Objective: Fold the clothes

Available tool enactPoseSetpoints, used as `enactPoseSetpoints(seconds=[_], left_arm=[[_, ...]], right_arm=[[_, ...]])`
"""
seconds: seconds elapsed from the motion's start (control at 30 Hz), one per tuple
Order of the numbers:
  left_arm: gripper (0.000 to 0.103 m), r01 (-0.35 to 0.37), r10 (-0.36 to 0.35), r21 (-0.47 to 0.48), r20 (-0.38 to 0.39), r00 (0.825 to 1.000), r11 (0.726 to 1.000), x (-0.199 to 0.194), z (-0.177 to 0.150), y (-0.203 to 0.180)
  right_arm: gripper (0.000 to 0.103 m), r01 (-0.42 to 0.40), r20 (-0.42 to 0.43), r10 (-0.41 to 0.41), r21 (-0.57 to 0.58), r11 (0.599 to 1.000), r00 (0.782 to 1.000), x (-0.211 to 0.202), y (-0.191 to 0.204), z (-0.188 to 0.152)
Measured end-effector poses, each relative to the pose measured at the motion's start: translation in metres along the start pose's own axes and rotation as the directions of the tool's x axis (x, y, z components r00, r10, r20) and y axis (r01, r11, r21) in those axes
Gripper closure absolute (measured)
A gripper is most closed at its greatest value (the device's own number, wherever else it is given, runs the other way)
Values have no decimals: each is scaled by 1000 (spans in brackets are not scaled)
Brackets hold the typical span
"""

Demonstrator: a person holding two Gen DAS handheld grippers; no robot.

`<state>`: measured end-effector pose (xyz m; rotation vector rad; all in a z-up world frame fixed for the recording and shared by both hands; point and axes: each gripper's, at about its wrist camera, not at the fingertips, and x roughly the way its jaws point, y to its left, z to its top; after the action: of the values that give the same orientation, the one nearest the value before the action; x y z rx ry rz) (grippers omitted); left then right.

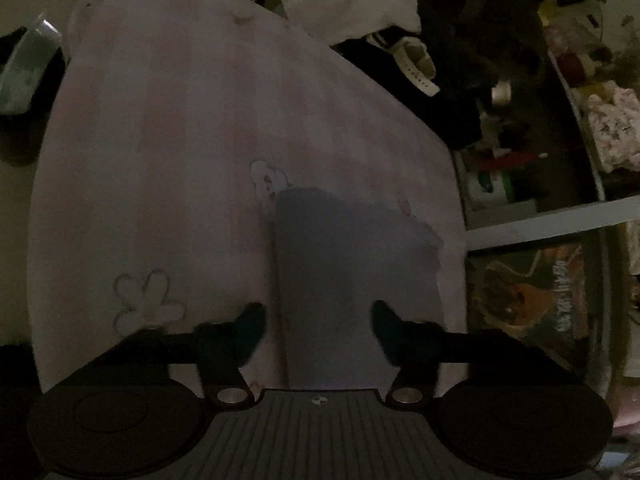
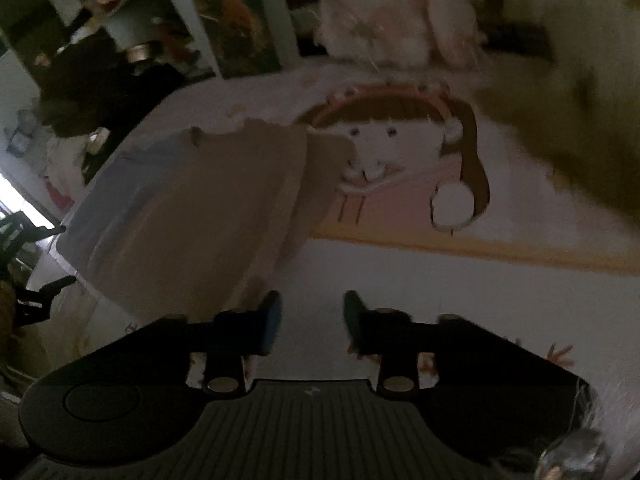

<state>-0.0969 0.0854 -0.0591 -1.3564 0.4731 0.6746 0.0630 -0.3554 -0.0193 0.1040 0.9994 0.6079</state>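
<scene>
Folded grey-blue garment (image 1: 352, 264), one: lies flat on a pink cartoon-print bed cover (image 1: 160, 140), long axis running straight away from the left gripper (image 1: 318, 332), near the cover's right edge. Left jaws parted astride its near end, no pad pressing it. Tan folded cloth (image 2: 208, 216) overlaps it. Right gripper (image 2: 312, 320): jaws narrowly parted, empty, over bare cover. Open cover lies leftward; clutter beyond edges.

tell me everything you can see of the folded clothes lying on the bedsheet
The folded clothes look like a flat stack of soft fabric, tan on top in the right wrist view with a grey-blue layer showing at one edge. They lie on the pink cartoon-print bedsheet. The left gripper straddles the near end; whether its pads press the cloth is unclear.
</scene>
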Motion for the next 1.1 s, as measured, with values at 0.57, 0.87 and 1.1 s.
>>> enactPoseSetpoints(seconds=[0.57, 0.87, 1.1], left_arm=[[44, 132, -112, 215, -103, 988, 968, 8, -1, -14], [71, 154, -140, 106, -126, 982, 982, 34, 5, -8], [94, 174, -153, 142, -149, 977, 974, 40, 17, -13]], right_arm=[[91, 66, -31, -66, 18, 998, 997, 9, 14, -1], [91, 86, -36, -86, 15, 996, 996, 14, 27, -1], [89, 112, -28, -111, 34, 993, 993, 17, 35, 0]])
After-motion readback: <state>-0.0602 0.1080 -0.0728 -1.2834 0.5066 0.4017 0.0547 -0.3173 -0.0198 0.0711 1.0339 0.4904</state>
